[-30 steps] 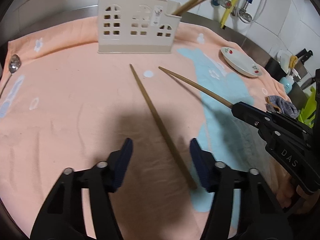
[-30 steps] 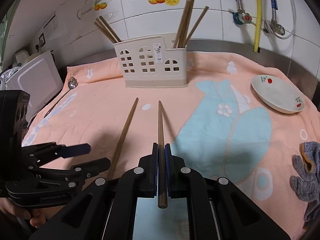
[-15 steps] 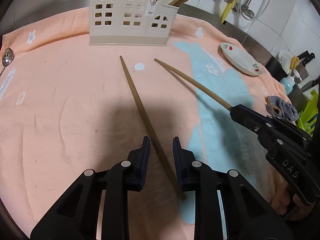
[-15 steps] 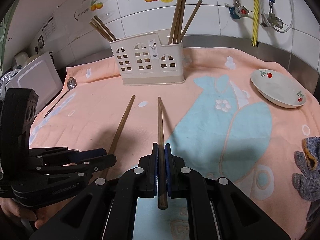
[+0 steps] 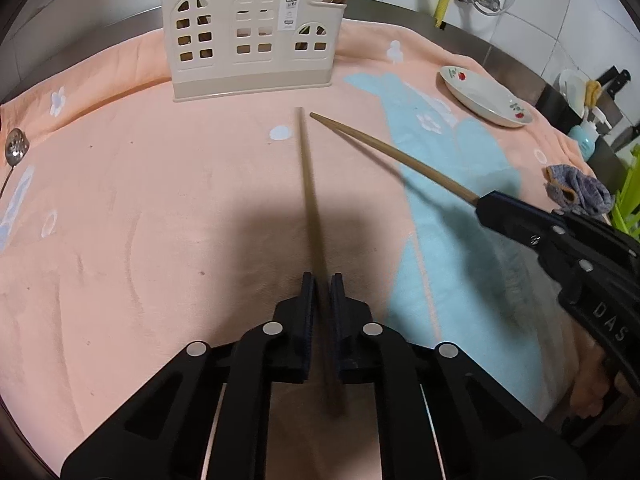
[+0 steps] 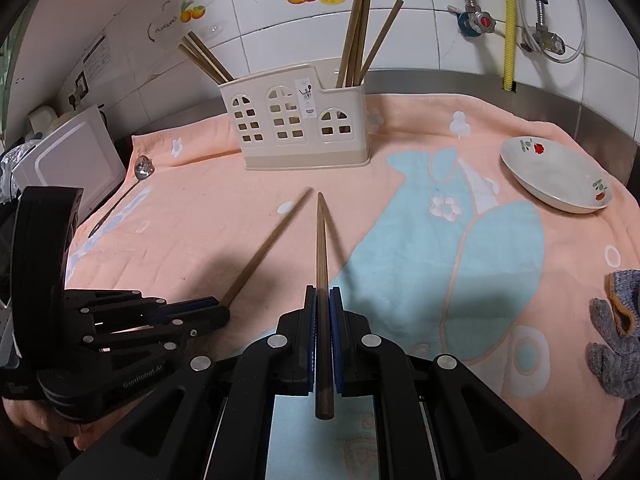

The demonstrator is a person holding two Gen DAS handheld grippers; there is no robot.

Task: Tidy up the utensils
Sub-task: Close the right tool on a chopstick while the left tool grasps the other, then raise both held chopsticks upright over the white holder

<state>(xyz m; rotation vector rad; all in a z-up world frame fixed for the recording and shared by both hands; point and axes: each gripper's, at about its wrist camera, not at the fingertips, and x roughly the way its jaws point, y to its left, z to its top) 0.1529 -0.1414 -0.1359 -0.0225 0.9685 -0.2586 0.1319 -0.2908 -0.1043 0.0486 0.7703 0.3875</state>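
Holder [image 6: 304, 120] at top centre of the right view already carries chopsticks in its left and right ends. Each gripper is clenched on one more: left gripper [image 5: 321, 284] on a chopstick [image 5: 308, 184], right gripper [image 6: 323, 300] on the other chopstick [image 6: 321, 248], both tips pointing at the holder. Left to do, as I judge: drop both in, then the spoon [image 6: 141, 170] lying at the towel's left edge.

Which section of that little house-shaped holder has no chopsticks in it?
The middle section of the utensil holder. Chopsticks lean out of its left end and stand in its lower right end; nothing rises from the middle.
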